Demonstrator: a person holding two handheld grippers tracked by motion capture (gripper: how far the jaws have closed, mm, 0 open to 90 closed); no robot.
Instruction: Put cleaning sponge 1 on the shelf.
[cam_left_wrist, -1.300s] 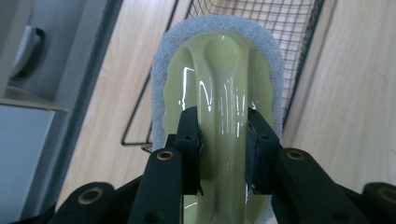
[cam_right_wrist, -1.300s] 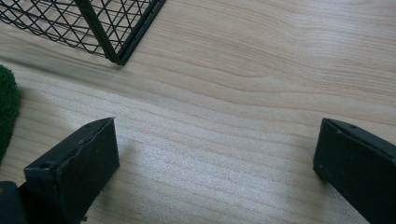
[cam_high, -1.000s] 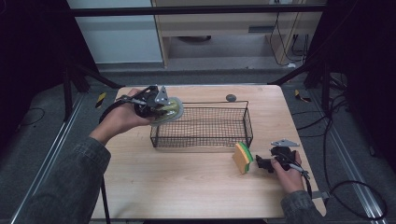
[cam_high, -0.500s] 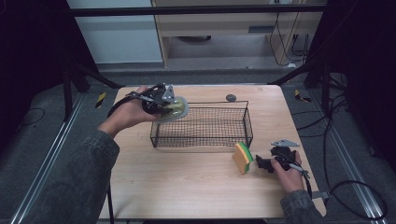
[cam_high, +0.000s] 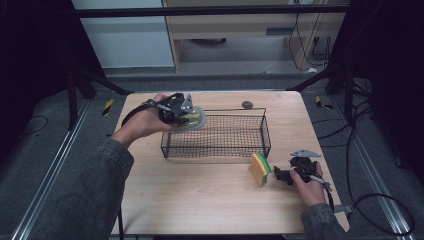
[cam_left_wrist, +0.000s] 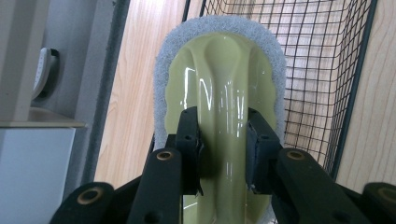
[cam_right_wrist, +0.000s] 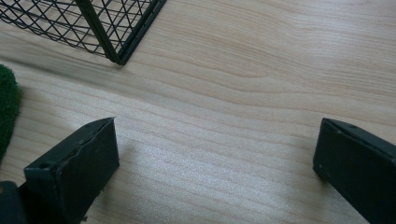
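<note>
the left gripper (cam_high: 186, 114) is up over the near-left corner of the black wire basket (cam_high: 215, 135), and it has hold of a scrubbing pad (cam_high: 194, 118). from where the left gripper view looks, the scrubbing pad (cam_left_wrist: 219, 93) is a glossy, pale yellow-green plastic piece with a raised ridge running down its middle like a grip, and a rim of fuzzy grey-white scouring fleece showing all round its rounded end. light glints off the plastic in streaks. the two black jaws are closed in tight on that central ridge, one on each side, so the pad is pinched firmly and held in the air, with the basket's mesh behind it on one side and bare wood on the other.

the basket is a shallow rectangular thing of thin black wire sitting in the middle of the light wooden table (cam_high: 200, 200).

off at the right edge of the table the right gripper (cam_high: 282, 175) rests low over the wood, its jaws spread wide apart with nothing between them but tabletop. just beside it, on the basket side, a sponge (cam_high: 260, 169) stands on edge, yellow with a green scouring face, close by the basket's near-right corner. a small dark round object (cam_high: 247, 104) lies on the table beyond the basket's far side.
</note>
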